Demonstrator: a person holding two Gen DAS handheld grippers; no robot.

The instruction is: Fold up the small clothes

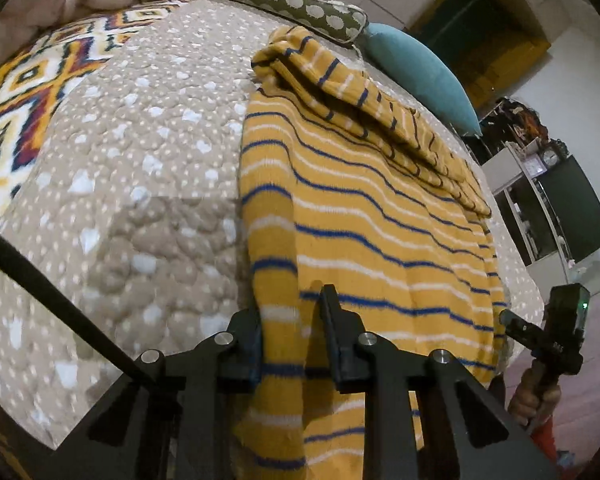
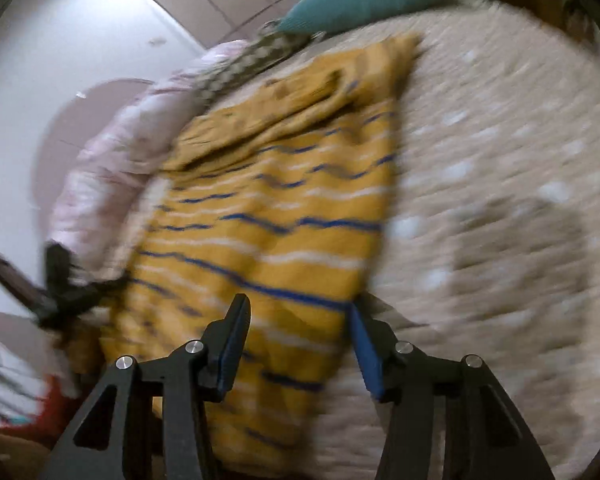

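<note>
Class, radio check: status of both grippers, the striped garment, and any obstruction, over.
Left gripper closed on yellow striped garment near edge. Right gripper open, straddling the garment's corner. Top already folded over. Pillows beyond, nothing blocking.

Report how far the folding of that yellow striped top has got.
Done: a sleeve lies folded across the yellow striped top, spread on the bedspread. In hand: the left hand-held gripper pinches its near hem; the right hand-held gripper stands open at that hem. Left: folding the body over.
</note>
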